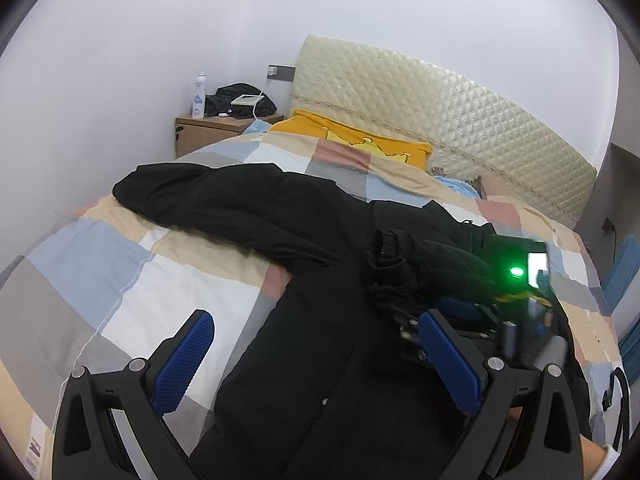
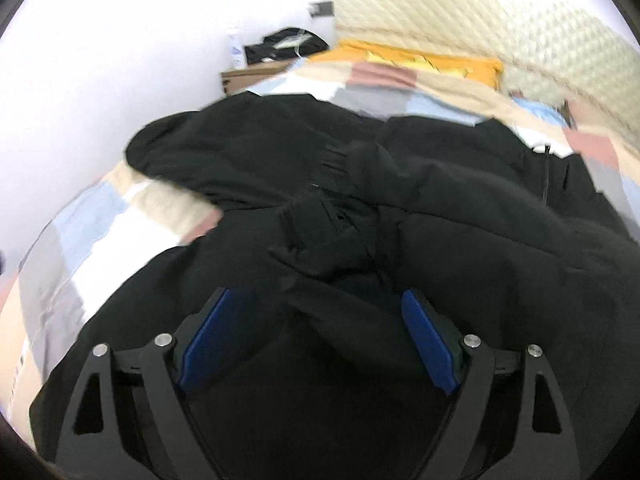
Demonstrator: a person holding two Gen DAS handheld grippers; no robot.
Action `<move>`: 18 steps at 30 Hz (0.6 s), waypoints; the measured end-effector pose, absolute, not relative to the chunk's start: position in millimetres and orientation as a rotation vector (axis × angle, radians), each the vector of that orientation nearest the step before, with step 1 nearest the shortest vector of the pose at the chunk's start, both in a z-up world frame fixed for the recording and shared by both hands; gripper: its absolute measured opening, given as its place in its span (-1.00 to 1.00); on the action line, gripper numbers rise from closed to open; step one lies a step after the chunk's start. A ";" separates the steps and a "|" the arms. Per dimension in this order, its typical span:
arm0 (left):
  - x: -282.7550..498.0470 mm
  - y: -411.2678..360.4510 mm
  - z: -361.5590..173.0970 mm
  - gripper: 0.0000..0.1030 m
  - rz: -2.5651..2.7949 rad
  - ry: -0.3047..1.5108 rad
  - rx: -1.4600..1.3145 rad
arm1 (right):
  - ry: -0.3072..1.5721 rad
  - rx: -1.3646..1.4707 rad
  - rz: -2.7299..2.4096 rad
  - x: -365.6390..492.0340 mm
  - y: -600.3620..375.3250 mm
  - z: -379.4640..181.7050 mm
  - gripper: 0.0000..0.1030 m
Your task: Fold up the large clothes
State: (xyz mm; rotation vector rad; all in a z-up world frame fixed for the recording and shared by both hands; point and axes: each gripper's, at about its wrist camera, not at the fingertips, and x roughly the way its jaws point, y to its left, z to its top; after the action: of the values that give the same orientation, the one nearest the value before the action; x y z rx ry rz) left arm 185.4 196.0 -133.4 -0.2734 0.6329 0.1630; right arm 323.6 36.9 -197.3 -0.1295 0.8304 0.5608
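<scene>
A large black padded jacket (image 1: 280, 216) lies spread over a checkered quilt (image 1: 120, 272) on a bed. One sleeve (image 1: 168, 184) stretches toward the wall at the left. My left gripper (image 1: 316, 316) hangs open over the jacket's lower part, blue pads wide apart and holding nothing. The right gripper's housing with a green light (image 1: 516, 272) sits low on the jacket at the right of the left wrist view. In the blurred right wrist view my right gripper (image 2: 316, 294) is open just above the jacket (image 2: 440, 220). A bunched fold (image 2: 320, 236) lies ahead of its pads, which press on nothing.
A quilted cream headboard (image 1: 440, 112) and a yellow pillow (image 1: 352, 138) are at the far end of the bed. A wooden nightstand (image 1: 208, 128) in the corner carries a white bottle (image 1: 199, 96) and dark items. A white wall runs along the bed's left side.
</scene>
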 end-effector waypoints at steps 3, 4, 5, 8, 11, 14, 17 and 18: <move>188.6 191.9 -133.5 1.00 0.148 0.641 -0.261 | 0.830 -0.082 0.583 310.1 19.4 -182.3 0.66; 189.9 189.7 -134.1 1.00 0.146 0.644 -0.255 | 0.825 -0.076 0.584 306.1 12.2 -177.8 0.66; 191.8 187.9 -134.6 1.00 0.138 0.651 -0.252 | 0.818 -0.077 0.576 300.2 -0.5 -171.5 0.66; 199.5 181.9 -135.3 1.00 0.096 0.669 -0.255 | 0.809 -0.077 0.540 288.6 -37.4 -159.0 0.66; 206.0 174.3 -134.6 1.00 0.068 0.668 -0.264 | 0.814 -0.028 0.489 283.1 -79.6 -151.6 0.66; 213.4 167.0 -135.8 1.00 0.048 0.675 -0.273 | 0.819 0.090 0.435 276.9 -131.2 -149.2 0.66; 217.5 159.2 -139.7 1.00 0.033 0.689 -0.270 | 0.817 0.223 0.384 275.8 -178.0 -153.9 0.66; 217.8 157.2 -140.7 1.00 0.031 0.693 -0.267 | 0.818 0.268 0.365 277.3 -192.3 -156.7 0.66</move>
State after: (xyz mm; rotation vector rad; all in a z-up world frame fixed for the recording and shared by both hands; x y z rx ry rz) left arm 217.8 157.2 -140.7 -0.2668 0.6928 0.0309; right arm 277.3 -192.3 -156.7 0.2684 0.8178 0.3650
